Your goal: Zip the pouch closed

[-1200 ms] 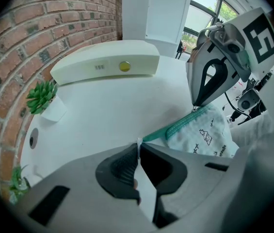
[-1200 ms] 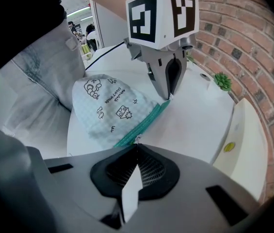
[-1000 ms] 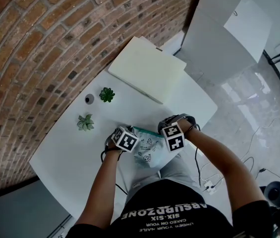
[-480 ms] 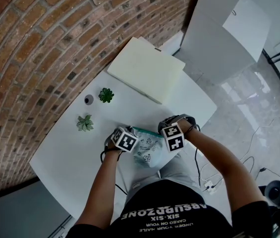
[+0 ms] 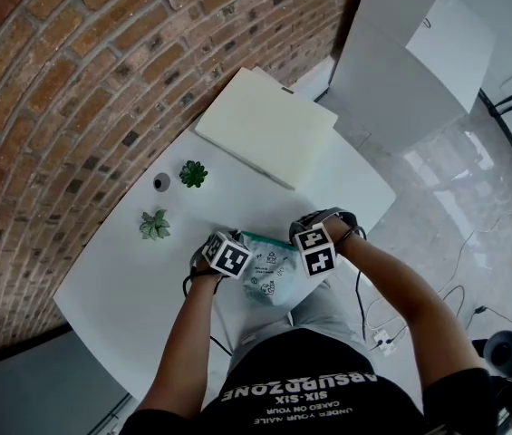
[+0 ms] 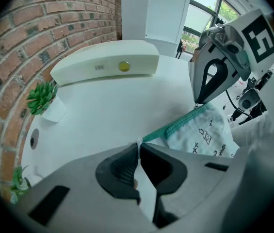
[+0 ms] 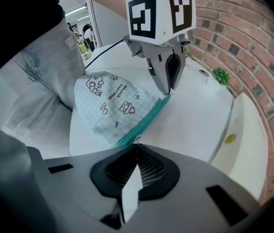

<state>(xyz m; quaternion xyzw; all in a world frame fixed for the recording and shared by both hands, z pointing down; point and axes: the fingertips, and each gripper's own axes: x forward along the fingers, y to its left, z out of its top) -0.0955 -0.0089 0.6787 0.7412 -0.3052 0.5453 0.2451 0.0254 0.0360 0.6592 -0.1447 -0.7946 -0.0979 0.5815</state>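
— Nearest first?

— Gripping with both. Left tongs point(image 6: 137, 150) closed on the left end of the teal zip band point(image 6: 175, 126), a small white tab point(image 6: 137, 141) pinched at the tips. Right tongs point(image 7: 136, 152) closed on the band's right end, a tiny metal piece point(image 7: 136, 140) right at the tips.

— And the pouch point(image 5: 269, 272)?

— Strung between the two, at the near edge of the bench point(image 5: 129, 284), just ahead of the jeans point(image 5: 323, 308). Pale checked cloth with little black drawings. Cannot tell whether zipped or not.

— Farther out?

— Off to the left, well apart from the pouch, a small green plant point(image 5: 155, 225) in a white pot. Beyond it a second plant point(image 5: 193, 174), with a small dark round thing point(image 5: 161, 182) just to its left. At the far end, a flat cream case point(image 5: 265, 125) lying on the bench. Along the left, a brick wall point(image 5: 56, 80).
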